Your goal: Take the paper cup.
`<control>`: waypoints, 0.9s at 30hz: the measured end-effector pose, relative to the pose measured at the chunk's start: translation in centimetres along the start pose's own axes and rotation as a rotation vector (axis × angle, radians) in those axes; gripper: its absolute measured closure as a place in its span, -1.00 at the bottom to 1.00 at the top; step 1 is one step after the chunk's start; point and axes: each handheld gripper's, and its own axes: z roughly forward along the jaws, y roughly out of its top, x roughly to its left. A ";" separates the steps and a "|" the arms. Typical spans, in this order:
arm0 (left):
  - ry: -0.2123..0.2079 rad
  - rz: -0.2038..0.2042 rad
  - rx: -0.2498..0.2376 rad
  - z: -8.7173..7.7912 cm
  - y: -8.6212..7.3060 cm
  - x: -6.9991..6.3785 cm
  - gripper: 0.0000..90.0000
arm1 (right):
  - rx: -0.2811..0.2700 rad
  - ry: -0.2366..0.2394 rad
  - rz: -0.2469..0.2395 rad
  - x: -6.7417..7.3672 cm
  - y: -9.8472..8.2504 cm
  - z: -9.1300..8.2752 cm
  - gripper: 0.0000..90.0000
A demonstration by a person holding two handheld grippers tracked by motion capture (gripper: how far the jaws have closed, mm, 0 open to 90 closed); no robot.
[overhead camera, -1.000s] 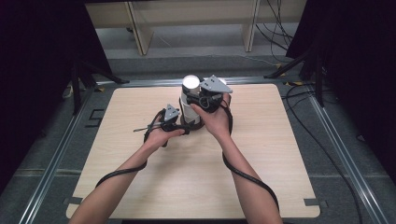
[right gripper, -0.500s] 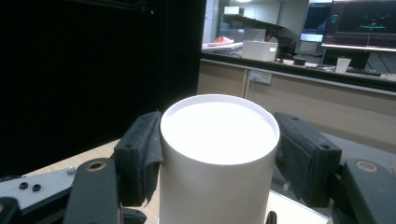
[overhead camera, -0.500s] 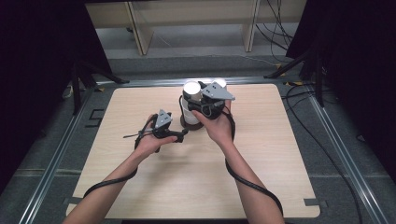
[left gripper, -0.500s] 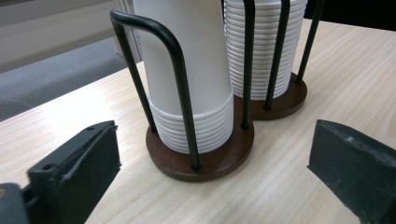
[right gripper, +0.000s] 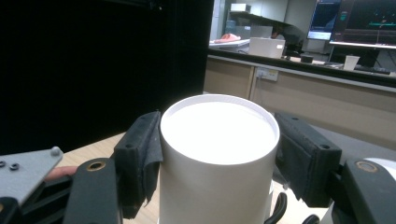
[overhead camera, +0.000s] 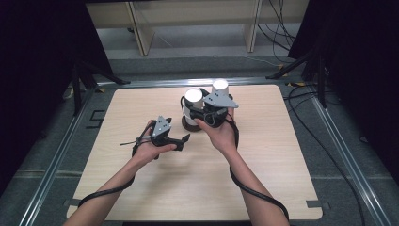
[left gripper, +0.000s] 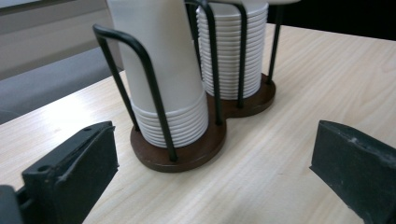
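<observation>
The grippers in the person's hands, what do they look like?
Both the left gripper and the right gripper are black, each topped with a grey three-cornered plate. Thick black cables trail back along the bare forearms. The jaws carry blocky black pads.

Each hand carries black tongs: the left tongs (overhead camera: 181, 140) and right tongs (overhead camera: 192, 109) both wear a grey three-cornered plate with small screws and trail a thick black cable. The blocky jaws carry black pads, seemingly rubber. Forearms are bare, no sleeves.
</observation>
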 end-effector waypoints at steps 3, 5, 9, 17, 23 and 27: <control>-0.007 0.007 -0.005 -0.4 0.2 -0.4 -1.00 | -0.003 0.007 -0.005 -0.1 -0.4 -0.3 -0.21; -0.013 0.016 -0.008 -0.7 0.3 -0.5 -1.00 | -0.004 0.018 0.012 0.0 -0.5 -0.4 -0.21; -0.023 0.020 -0.015 -1.2 0.4 -1.0 -1.00 | 0.001 0.027 0.011 0.1 -0.9 -0.8 -0.21; -0.037 0.036 -0.025 -1.6 0.5 -1.8 -1.00 | 0.021 0.042 0.022 0.2 -1.9 -1.3 -0.21; -0.049 0.047 -0.033 -1.8 0.4 -2.3 -1.00 | 0.035 0.052 0.041 0.4 -2.7 -1.8 -0.21; -0.055 0.047 -0.019 -2.0 0.1 -2.6 -1.00 | 0.036 0.068 0.053 0.6 -3.4 -2.1 -0.21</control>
